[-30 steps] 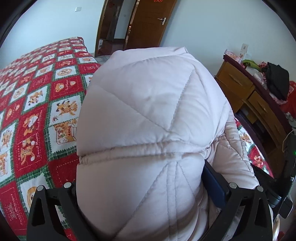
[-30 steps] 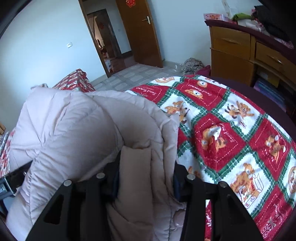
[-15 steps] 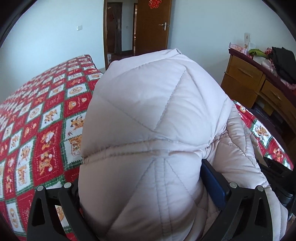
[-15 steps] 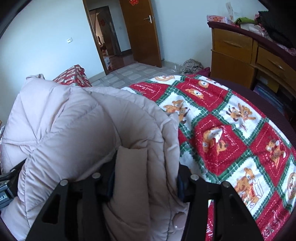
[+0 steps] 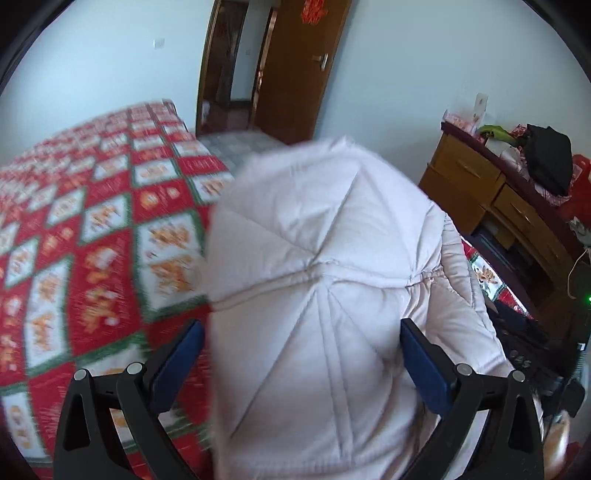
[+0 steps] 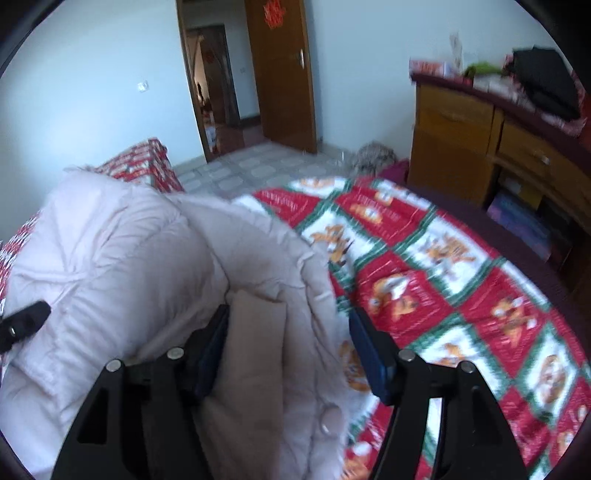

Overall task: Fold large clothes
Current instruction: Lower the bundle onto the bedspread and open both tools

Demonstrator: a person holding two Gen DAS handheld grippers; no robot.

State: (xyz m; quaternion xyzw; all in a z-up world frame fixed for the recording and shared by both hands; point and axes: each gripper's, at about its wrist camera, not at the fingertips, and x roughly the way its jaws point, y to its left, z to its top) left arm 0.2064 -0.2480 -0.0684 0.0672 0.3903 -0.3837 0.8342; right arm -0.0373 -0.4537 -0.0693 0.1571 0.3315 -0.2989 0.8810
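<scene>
Two grippers, left (image 5: pixel 301 325) and right (image 6: pixel 290 312), jaws wide, right pair just opening, bundled jacket (image 5: pixel 325 229) between both pairs, on bedspread (image 5: pixel 92 240). Best to back off straight, upward, without snagging padding or undoing the fold. No legible labels; red door ornament (image 6: pixel 275 14) too blurred to read.

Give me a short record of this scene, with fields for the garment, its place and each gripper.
garment: pale quilted jacket, bunched up
place: on a red patterned cover
left gripper: open, jacket between the jaws
right gripper: open, jaws have just been opening, jacket between them
nearby: dresser, open door
</scene>
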